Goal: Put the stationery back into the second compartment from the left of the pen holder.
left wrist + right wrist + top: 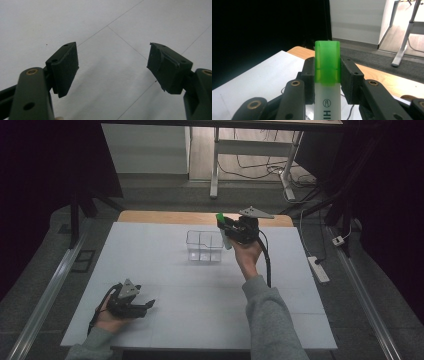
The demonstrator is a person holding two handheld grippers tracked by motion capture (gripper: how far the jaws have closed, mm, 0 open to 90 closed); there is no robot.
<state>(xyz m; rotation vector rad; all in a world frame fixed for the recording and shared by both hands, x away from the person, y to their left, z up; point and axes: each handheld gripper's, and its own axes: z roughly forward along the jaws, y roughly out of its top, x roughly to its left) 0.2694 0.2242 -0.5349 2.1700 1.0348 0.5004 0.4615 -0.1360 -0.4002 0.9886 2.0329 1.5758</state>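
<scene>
A highlighter (327, 75) with a green cap and a white barrel stands upright between the pads of my right gripper (327, 78), which is shut on it. In the high view that gripper (226, 227) is held up over the far right of the table, with the highlighter (222, 231) just right of a clear divided plastic bin (204, 246). My left gripper (148, 305) rests low at the near left of the table, open, pointing right. Its two pads (65, 67) stand wide apart over bare white tabletop with nothing between them.
The white table surface (165, 270) lies on a wooden top whose far edge (165, 216) shows behind it. Beyond the table are desk legs, floor cables and a power strip (318, 268) on the floor at the right.
</scene>
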